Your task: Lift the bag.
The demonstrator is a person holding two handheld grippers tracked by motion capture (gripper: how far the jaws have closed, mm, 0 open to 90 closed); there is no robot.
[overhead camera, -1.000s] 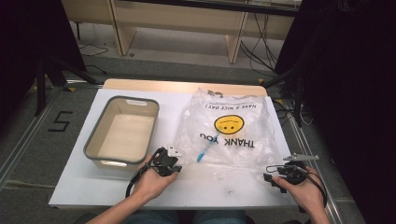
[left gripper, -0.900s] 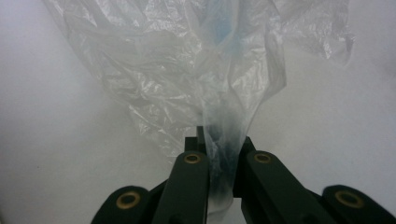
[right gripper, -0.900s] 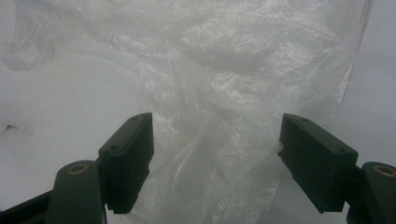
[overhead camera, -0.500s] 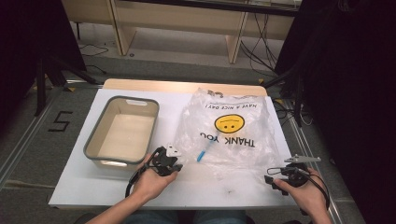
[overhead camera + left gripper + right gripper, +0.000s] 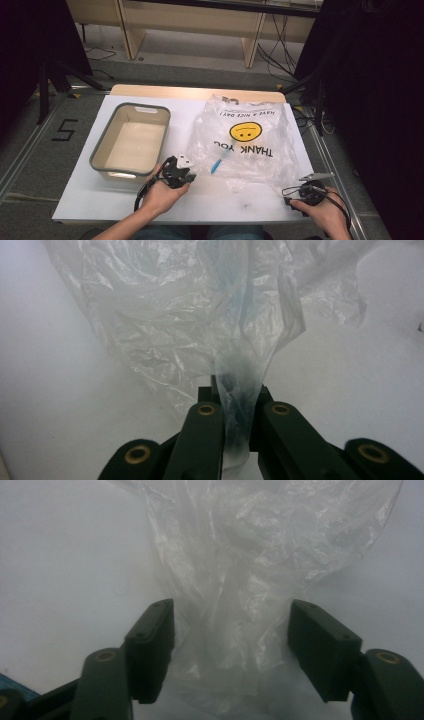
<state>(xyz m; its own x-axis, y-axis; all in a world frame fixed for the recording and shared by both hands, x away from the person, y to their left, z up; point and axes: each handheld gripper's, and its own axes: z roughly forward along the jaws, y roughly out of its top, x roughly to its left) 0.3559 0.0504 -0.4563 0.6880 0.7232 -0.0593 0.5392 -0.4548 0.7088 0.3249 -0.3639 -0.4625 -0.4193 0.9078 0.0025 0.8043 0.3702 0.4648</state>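
Bright table, dark surroundings; both gripper views soft, hazy, close plastic blurred

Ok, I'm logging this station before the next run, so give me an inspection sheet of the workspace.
Surface: white table, no spills seen.
Job's things: clear plastic bag lying flat, smiley print up; blue item inside.
Clutter: empty grey bin left of the bag.
Grippers: left gripper shut on a bag fold; right gripper has just been closing, bag between its jaws, pads not pressing.
Cables: gripper cable loops on the table.
Surroundings: floor cables behind.
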